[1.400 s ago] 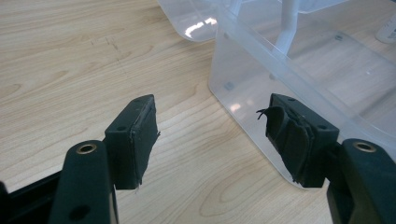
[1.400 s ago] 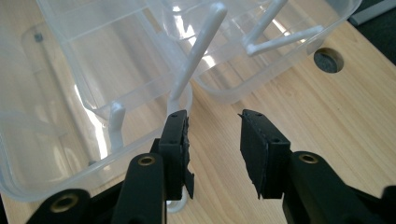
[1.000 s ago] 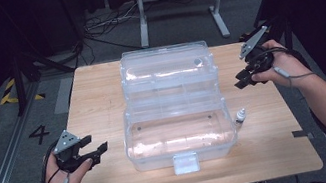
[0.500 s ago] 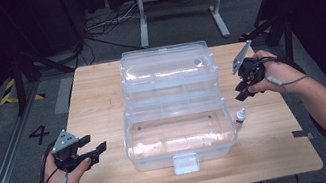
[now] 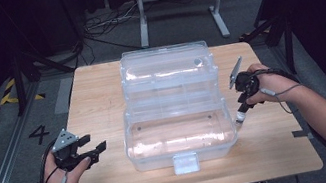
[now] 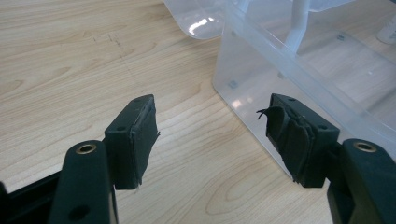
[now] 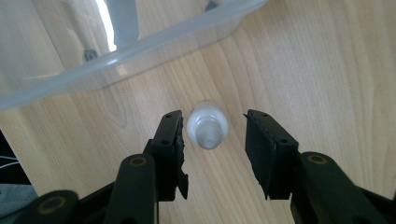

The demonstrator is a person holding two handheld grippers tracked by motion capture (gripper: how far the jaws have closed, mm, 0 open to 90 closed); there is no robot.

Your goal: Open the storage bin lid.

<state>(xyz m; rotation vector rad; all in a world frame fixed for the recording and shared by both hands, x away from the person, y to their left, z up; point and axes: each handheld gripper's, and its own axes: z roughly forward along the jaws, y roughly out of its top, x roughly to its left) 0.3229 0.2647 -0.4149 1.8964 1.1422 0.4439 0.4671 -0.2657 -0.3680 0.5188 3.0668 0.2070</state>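
Here, a small white bottle (image 7: pixel 208 126) is being straddled by the right gripper (image 7: pixel 213 135), whose jaws have just been opening, pads clear of it.

Its rounded plastic cap is being shown end-on in the right gripper view, standing on pale wood-grain table (image 5: pixel 96 98) just beside the clear plastic box (image 5: pixel 178 134); in the high view, the left gripper (image 5: pixel 91 152) is being held released, empty.

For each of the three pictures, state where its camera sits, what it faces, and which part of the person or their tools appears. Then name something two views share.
High view: above the table, looking forward and down; both forearms, left hand-held gripper, right hand-held gripper.
Left gripper view: rides the left hand-held gripper, faces the clear box; open jaws show.
Right gripper view: rides the right hand-held gripper, looks down on a small white bottle between its jaws, untouched.
Shared: the clear box.
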